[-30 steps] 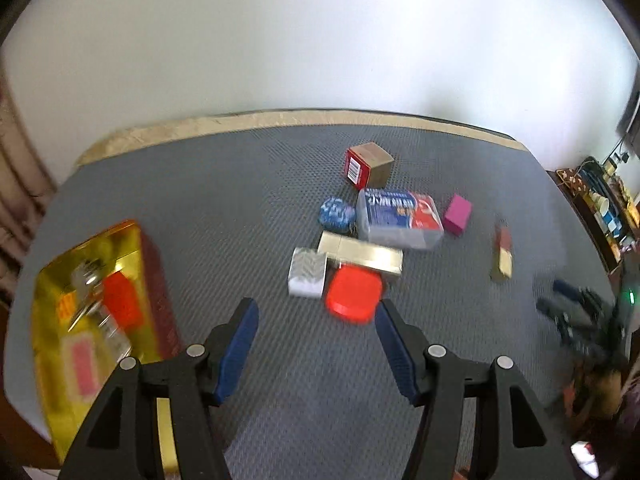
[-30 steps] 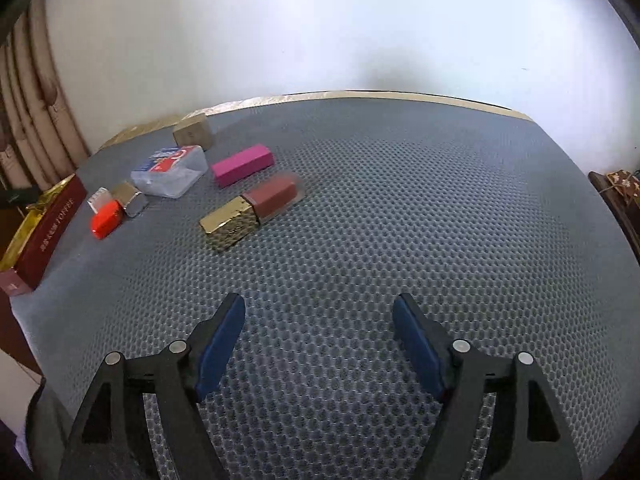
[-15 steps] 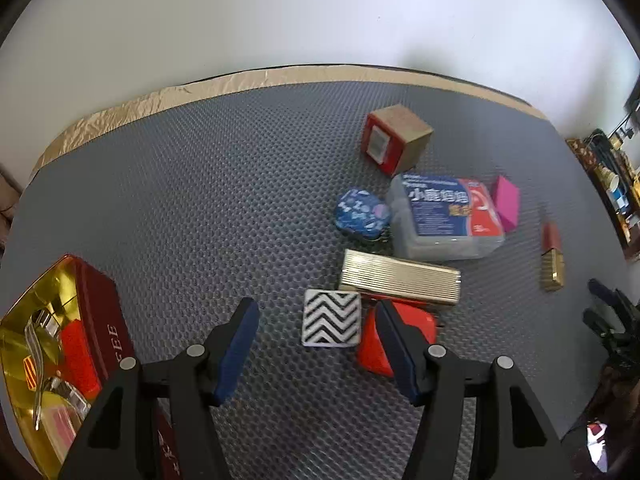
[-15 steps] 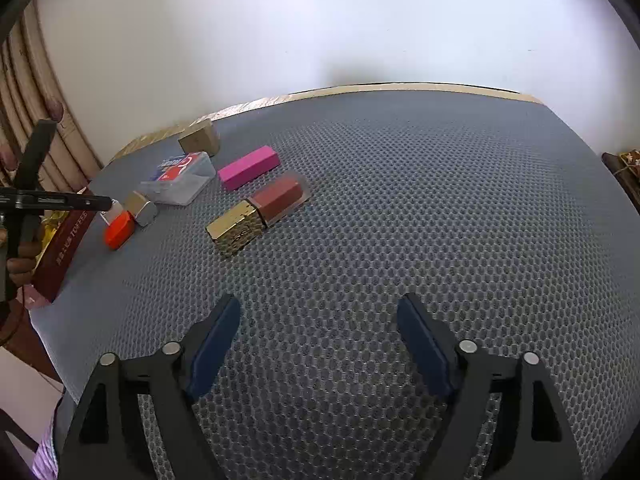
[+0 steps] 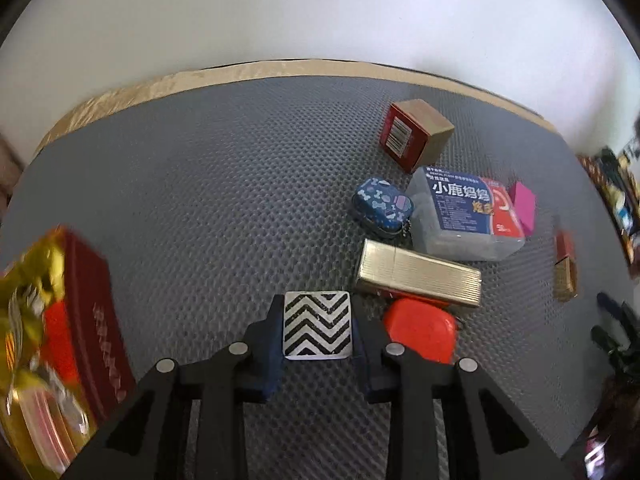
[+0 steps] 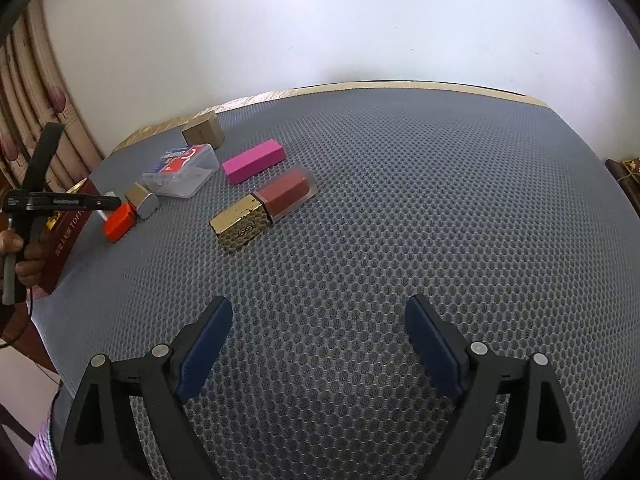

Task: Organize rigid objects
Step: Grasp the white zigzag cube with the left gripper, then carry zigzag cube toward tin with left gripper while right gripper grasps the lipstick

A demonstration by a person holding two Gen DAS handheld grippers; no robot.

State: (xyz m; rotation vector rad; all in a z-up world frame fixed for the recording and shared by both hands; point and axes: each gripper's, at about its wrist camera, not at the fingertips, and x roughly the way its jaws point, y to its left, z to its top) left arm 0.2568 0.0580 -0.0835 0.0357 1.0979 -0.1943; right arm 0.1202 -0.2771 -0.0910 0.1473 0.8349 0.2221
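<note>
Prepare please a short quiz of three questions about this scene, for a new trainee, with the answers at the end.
1. True or false: the left gripper has its fingers on both sides of the zigzag-patterned box.
2. Which object lies nearest in front of the right gripper? A) the pink block B) the gold and red lipstick case C) the clear plastic box
3. Fill in: the orange-red case lies partly under the ____ coloured ribbed box.

Key: 1 true. 2 B. 3 gold.
</note>
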